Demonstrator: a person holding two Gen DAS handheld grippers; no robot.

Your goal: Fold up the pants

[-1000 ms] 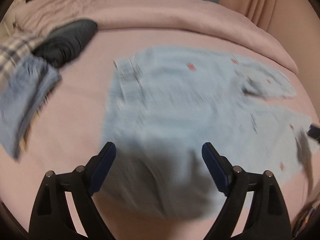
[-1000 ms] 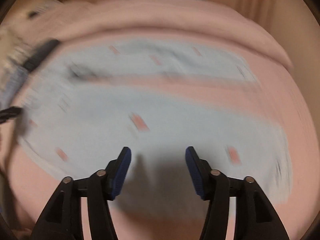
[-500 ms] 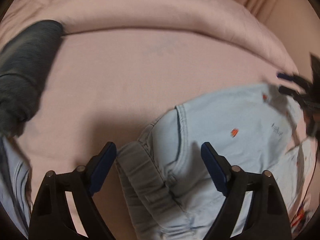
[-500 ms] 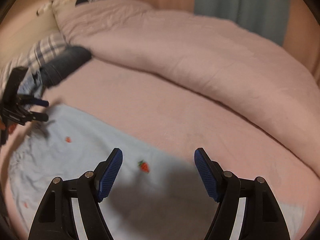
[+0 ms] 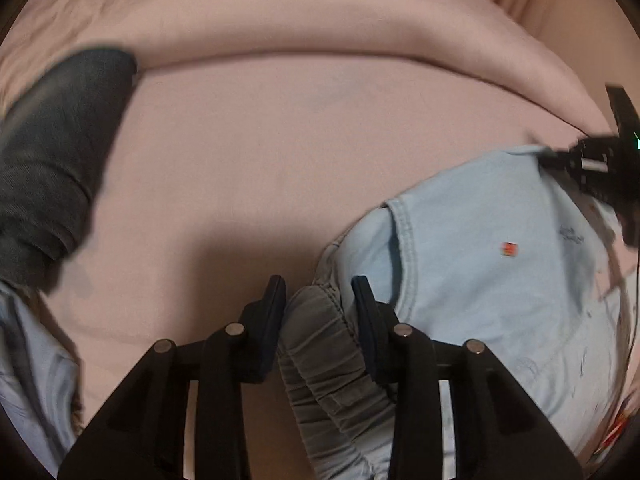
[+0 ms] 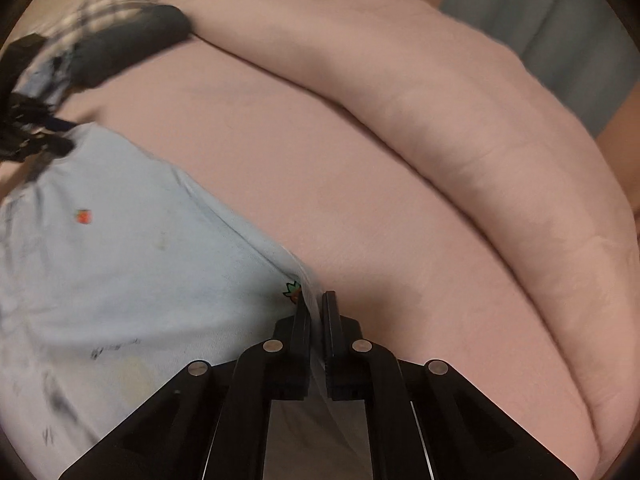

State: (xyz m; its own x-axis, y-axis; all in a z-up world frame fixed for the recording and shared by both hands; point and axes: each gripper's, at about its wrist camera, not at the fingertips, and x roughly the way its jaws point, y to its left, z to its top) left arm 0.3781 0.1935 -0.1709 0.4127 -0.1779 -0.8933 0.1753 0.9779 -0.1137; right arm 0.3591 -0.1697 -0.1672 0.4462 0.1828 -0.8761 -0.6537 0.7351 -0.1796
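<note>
Over the pink bed (image 5: 280, 152), both grippers' jaws pinch the pale-blue pants (image 5: 480, 264): left (image 5: 319, 294) waistband, right (image 6: 317, 308) edge.

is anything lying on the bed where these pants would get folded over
Nothing visible does. Both grippers already grip the light blue pants: the left gripper at the elastic waistband, the right gripper on a thin edge. The pink sheet beyond is bare; the dark folded garment lies off to the left.

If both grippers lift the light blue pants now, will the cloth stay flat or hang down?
The pants will probably sag between the left gripper and right gripper: the cloth already wrinkles. The gathered waistband looks thicker, so it likely slips less.
</note>
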